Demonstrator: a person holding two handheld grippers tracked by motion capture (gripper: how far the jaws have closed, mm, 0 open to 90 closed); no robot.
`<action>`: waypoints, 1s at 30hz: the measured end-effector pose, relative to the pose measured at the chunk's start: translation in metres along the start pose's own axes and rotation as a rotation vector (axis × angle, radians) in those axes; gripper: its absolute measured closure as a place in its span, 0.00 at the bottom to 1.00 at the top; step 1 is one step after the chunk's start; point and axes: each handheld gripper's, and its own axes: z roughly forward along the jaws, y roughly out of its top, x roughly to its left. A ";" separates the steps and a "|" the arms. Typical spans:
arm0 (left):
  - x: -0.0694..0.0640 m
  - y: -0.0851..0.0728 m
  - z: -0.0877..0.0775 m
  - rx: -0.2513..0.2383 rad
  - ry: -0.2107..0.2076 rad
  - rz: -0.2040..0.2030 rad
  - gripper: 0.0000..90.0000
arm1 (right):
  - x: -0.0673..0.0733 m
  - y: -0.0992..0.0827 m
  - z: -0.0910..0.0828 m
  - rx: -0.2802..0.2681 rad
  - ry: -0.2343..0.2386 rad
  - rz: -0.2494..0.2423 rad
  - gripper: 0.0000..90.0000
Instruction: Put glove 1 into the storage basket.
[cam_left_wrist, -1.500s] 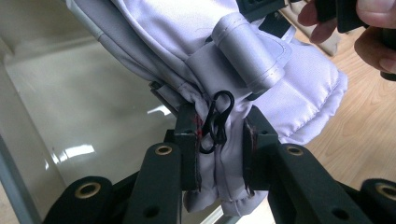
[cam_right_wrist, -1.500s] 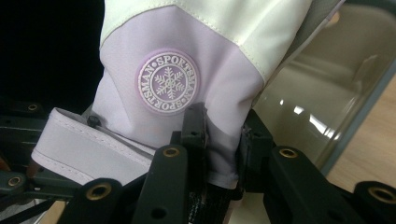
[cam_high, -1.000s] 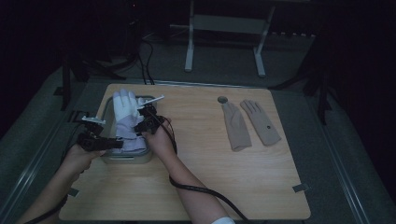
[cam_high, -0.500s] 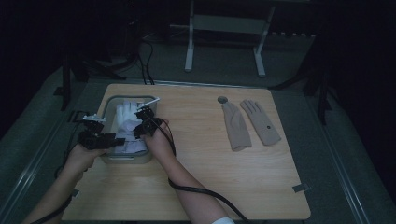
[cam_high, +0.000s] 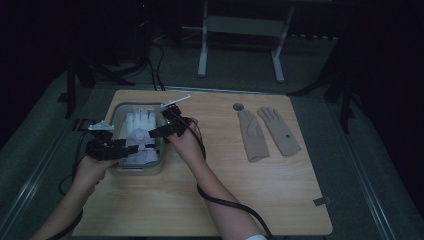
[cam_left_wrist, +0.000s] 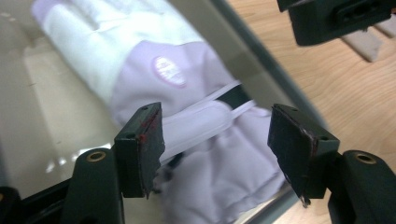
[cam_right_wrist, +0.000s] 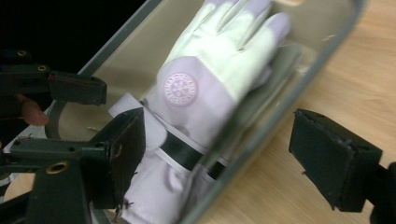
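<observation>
White and lilac fabric glove lies in the clear plastic bin; left gripper and right gripper both gape empty above it.

Dim lab or recording studio, not a home: lone wooden bench on grey carpeted floor, black surroundings, metal stand legs at 12 o'clock, cables trailing at 11, dark tripod-like stands at 2 o'clock.

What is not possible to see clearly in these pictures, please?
- The white glove: its cuff is cut off by the bottom edge in the right gripper view.
- The badge's print: blurred in the left gripper view.
- The bin's floor: covered by the glove in the high view.
</observation>
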 end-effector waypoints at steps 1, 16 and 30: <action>-0.002 0.001 0.001 -0.004 -0.009 0.006 0.40 | -0.003 -0.002 -0.006 -0.011 -0.001 -0.003 0.21; -0.056 0.009 0.022 -0.026 -0.094 0.084 0.42 | -0.047 -0.036 -0.054 -0.020 -0.068 -0.015 0.19; -0.099 0.004 0.045 -0.056 -0.188 0.171 0.42 | -0.087 -0.077 -0.090 -0.039 -0.106 -0.010 0.19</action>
